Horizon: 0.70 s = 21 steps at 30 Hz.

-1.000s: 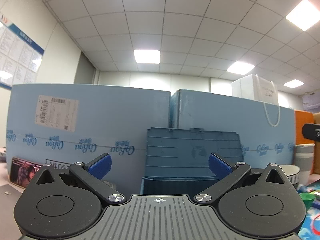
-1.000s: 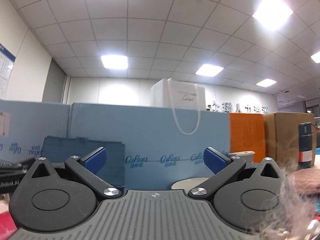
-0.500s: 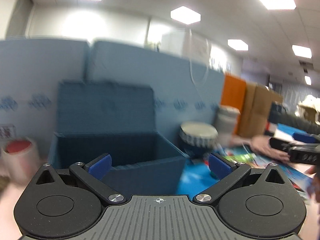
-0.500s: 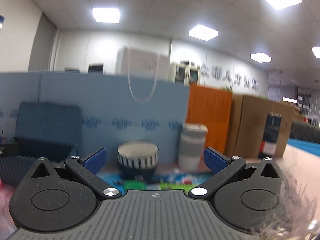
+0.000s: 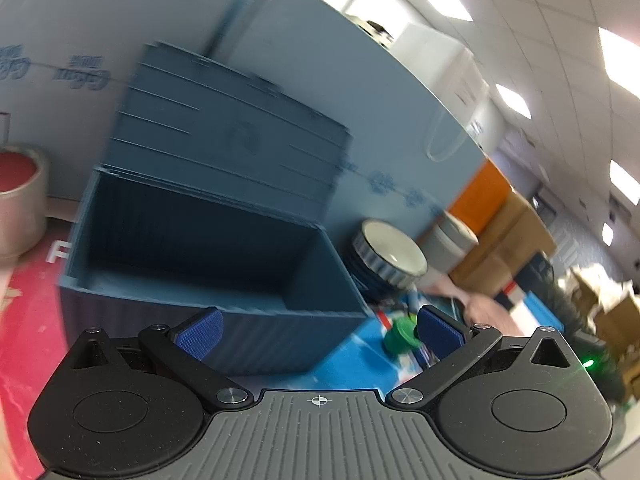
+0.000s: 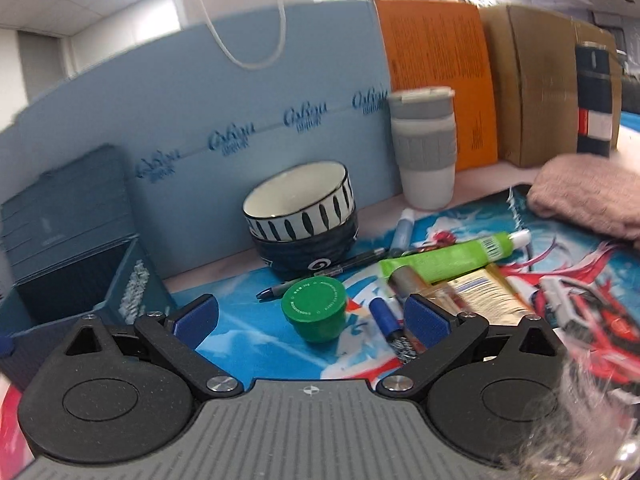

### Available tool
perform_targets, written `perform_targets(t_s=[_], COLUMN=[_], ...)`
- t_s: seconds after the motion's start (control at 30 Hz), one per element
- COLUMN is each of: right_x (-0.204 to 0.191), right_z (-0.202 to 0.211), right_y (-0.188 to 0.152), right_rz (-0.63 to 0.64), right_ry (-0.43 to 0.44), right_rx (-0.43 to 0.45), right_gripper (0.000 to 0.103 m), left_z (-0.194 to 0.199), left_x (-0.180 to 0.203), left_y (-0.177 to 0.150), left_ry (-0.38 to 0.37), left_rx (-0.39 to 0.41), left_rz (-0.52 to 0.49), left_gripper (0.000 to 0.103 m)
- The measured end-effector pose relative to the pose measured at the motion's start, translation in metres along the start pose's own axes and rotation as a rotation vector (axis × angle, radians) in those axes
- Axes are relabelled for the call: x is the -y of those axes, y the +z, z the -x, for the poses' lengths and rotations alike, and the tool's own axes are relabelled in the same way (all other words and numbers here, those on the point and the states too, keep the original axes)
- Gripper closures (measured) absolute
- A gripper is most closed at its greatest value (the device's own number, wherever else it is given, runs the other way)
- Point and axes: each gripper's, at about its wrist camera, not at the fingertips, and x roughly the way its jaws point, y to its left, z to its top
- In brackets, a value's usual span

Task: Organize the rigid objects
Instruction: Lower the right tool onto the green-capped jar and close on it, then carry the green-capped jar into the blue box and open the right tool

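Observation:
A dark blue storage box (image 5: pixel 208 240) with its lid raised stands in front of my left gripper (image 5: pixel 318 330), which is open and holds nothing; the box's corner (image 6: pixel 88 280) shows at the left of the right wrist view. My right gripper (image 6: pixel 310 320) is open just above a green round jar (image 6: pixel 314 308) on the colourful mat (image 6: pixel 248 332). Around the jar lie a black pen (image 6: pixel 328 270), a small blue tube (image 6: pixel 384 320), a green tube (image 6: pixel 448 260), a gold packet (image 6: pixel 484 292) and a white-blue tube (image 6: pixel 402 232). Stacked striped bowls (image 6: pixel 300 216) stand behind them.
A grey-sleeved white cup (image 6: pixel 424 148) stands by the blue foam wall (image 6: pixel 200 112), with an orange board and a cardboard box (image 6: pixel 548 80) to its right. A pink cloth (image 6: pixel 588 196) lies at the right edge. A red-topped tin (image 5: pixel 18 200) stands left of the box.
Both grippers have tilted down from the ceiling and wall toward the table. The left one now faces the open box; the right one now looks at the items on the mat.

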Motion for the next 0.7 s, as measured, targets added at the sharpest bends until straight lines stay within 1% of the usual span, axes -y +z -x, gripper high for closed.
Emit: perform_targets(t_s=[0.07, 0.17, 0.2, 0.27, 0.33, 0.4, 0.47, 0.53, 0.7], right_x=[-0.007, -0.017, -0.02, -0.022, -0.022, -0.022, -0.02, -0.017, -0.012], right_z=[-0.012, -0.027, -0.032, -0.041, -0.052, -0.058, -0.062, -0.062, -0.05], right_y=[0.0, -0.003, -0.003, -0.004, -0.005, -0.007, -0.008, -0.009, -0.006], right_rz=[0.009, 0.048, 0.059, 0.061, 0.063, 0.062, 0.049, 0.034, -0.009], right_ry=[-0.018, -0.077, -0.096, -0.114, -0.128, -0.151, -0.155, -0.154, -0.127], right_rx=[-0.007, -0.01, -0.015, -0.03, -0.048, -0.059, -0.07, -0.072, -0.045], right_gripper=[0.006, 0.006, 0.007, 0.012, 0.015, 0.026, 0.05, 0.06, 0.06], left_z=[0.003, 0.014, 0.019, 0.025, 0.034, 0.041, 0.044, 0.046, 0.054], left_x=[-0.004, 0.0, 0.001, -0.001, -0.005, -0.008, -0.014, -0.021, -0.041], left_y=[0.003, 0.007, 0.008, 0.011, 0.015, 0.02, 0.024, 0.028, 0.035], left_ry=[-0.016, 0.012, 0.01, -0.018, -0.021, -0.007, 0.007, 0.014, 0.067], left_rx=[0.008, 0.057, 0.071, 0.088, 0.113, 0.145, 0.165, 0.177, 0.218], left_rz=[0.006, -0.038, -0.041, -0.034, -0.033, -0.03, -0.007, 0.017, 0.065], left_gripper=[0.0, 0.0, 0.0, 0.0, 0.0, 0.0, 0.0, 0.0, 0.0])
